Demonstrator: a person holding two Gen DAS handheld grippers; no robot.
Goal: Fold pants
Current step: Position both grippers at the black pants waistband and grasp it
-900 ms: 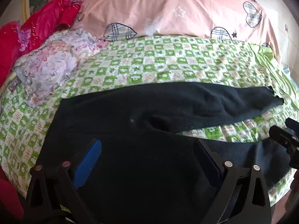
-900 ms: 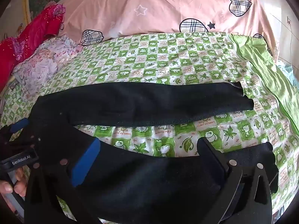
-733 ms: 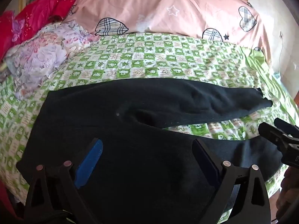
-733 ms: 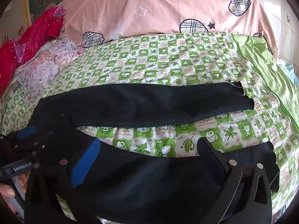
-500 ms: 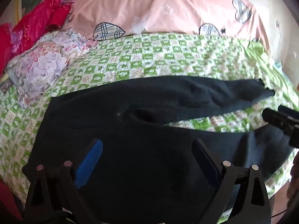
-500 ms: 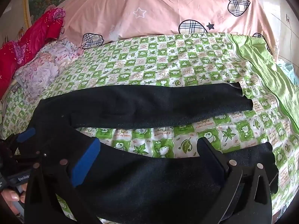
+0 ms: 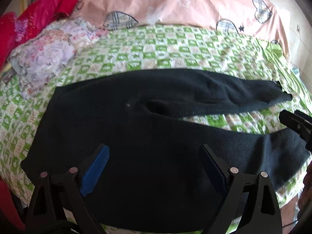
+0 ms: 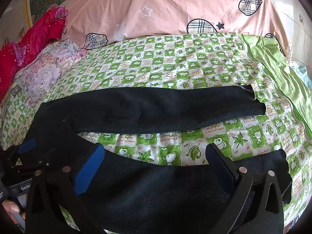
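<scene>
Black pants (image 7: 148, 128) lie spread flat on a green checked bedsheet (image 7: 175, 48), waist to the left, both legs stretched to the right with a strip of sheet between them. My left gripper (image 7: 154, 156) hovers open over the seat and near leg, nothing between its blue pads. My right gripper (image 8: 154, 154) stands open above the near leg (image 8: 156, 191), close to its hem (image 8: 280, 161). The far leg (image 8: 165, 107) ends at the right. The right gripper's tip (image 7: 294, 120) shows at the left wrist view's right edge; the left gripper (image 8: 21, 156) shows at the right wrist view's left edge.
A pink quilt with plaid hearts (image 8: 175, 9) is piled at the back. A floral cloth (image 8: 48, 70) and red garments (image 8: 35, 37) sit at the back left. A plain green sheet (image 8: 276, 68) runs down the right side. A hand (image 8: 11, 210) holds the left gripper.
The left wrist view has swung a little, so the pants' waist and the right gripper's tip sit differently in it. The right gripper has hardly moved. Both stay open.
</scene>
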